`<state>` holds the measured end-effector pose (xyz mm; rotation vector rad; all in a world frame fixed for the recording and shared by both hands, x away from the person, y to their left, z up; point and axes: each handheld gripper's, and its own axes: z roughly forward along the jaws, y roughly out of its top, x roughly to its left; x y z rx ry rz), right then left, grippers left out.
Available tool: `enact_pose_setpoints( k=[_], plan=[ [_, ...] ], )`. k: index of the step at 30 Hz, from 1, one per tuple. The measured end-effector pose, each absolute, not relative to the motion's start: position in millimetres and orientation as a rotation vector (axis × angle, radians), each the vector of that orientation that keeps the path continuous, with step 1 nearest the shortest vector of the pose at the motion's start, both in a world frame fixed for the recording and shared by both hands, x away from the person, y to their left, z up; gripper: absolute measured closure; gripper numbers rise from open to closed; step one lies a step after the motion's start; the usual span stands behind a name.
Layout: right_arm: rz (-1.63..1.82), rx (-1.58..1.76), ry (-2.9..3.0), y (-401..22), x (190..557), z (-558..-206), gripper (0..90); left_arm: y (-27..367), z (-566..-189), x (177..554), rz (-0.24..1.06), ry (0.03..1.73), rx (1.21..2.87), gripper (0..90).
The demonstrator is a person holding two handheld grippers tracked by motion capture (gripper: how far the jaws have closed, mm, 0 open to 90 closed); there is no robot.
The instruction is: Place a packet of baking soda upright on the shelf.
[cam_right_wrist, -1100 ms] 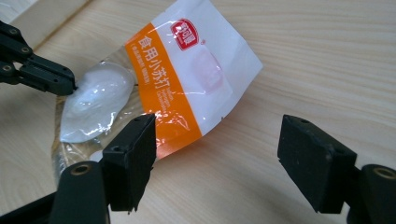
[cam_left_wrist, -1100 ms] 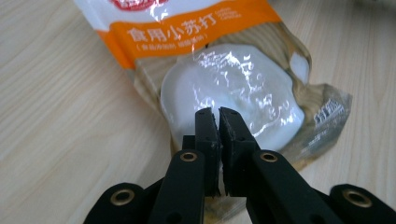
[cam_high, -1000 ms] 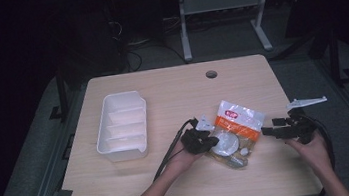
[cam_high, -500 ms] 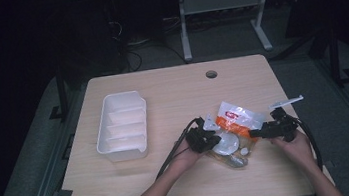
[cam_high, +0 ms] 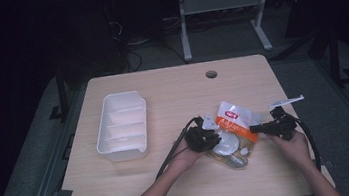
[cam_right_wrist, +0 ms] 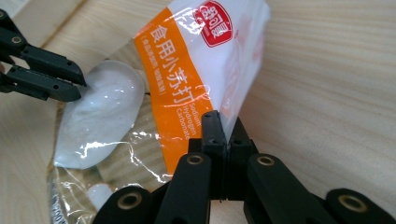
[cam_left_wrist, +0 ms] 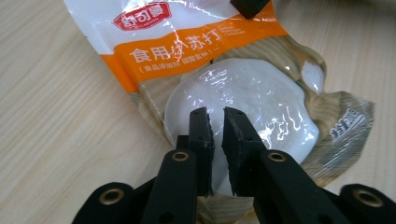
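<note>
Glossy plastic film forms the baking soda pouch [cam_high: 231, 132], which lies flat on the wooden table [cam_high: 162, 94] between the two sets of fingers. A soft white mound of powder is seen through its clear lower part; an orange band crosses the white top. The right gripper [cam_right_wrist: 223, 135] has just been closing and its fingers now pinch the pouch's side edge. The left gripper [cam_left_wrist: 215, 122] has just been opening a little; its fingers stand slightly apart over the mound, whether touching it cannot be told. The pouch is judged light, limp and slippery, best taken by its flat sealed edges.
</note>
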<state>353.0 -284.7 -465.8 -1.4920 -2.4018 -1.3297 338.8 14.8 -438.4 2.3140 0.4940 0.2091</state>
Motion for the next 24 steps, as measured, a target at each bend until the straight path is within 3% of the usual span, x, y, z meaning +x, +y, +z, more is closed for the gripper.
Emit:
enact_pose_setpoints(
  k=[24],
  plan=[
    [-1.428,-1.359,-2.536,-269.1,338.6,-422.2,89.9,87.5,-438.9,319.2,0.114,0.599,2.188,57.9]
  ],
)
